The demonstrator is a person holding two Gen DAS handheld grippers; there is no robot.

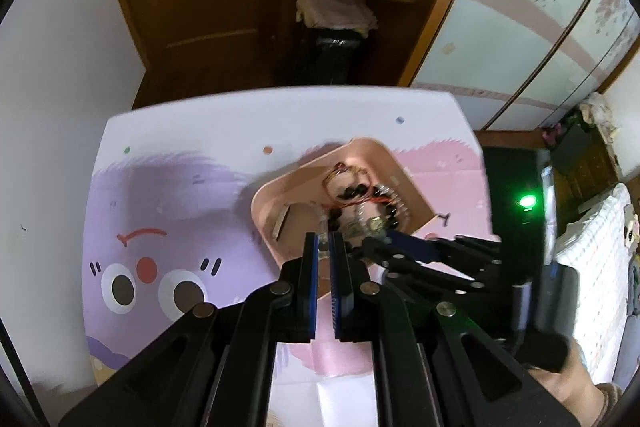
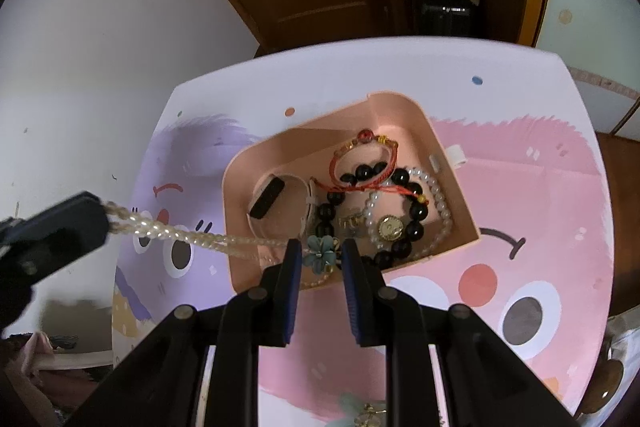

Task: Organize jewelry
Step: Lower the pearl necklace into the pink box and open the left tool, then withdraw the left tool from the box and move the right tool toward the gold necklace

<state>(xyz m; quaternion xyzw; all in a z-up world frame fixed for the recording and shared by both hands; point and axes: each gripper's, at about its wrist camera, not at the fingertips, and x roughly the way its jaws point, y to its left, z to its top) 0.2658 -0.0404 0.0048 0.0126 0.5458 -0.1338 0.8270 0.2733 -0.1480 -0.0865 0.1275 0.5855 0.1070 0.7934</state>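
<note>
The left hand-held gripper (image 2: pixel 106 223) is clamped on one end of a pearl strand (image 2: pixel 192 237), which stretches taut to the pink tray (image 2: pixel 448 163). The right hand-held gripper (image 2: pixel 320 259) pinches the strand's teal flower (image 2: pixel 322 253) at the tray's near edge. Bead bracelets (image 2: pixel 404 211) lie inside, on the cartoon-printed bench (image 2: pixel 540 207).

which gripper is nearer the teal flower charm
Right. The right gripper has the teal flower charm between its fingers; the left gripper holds the pearl strand off to the side.
</note>
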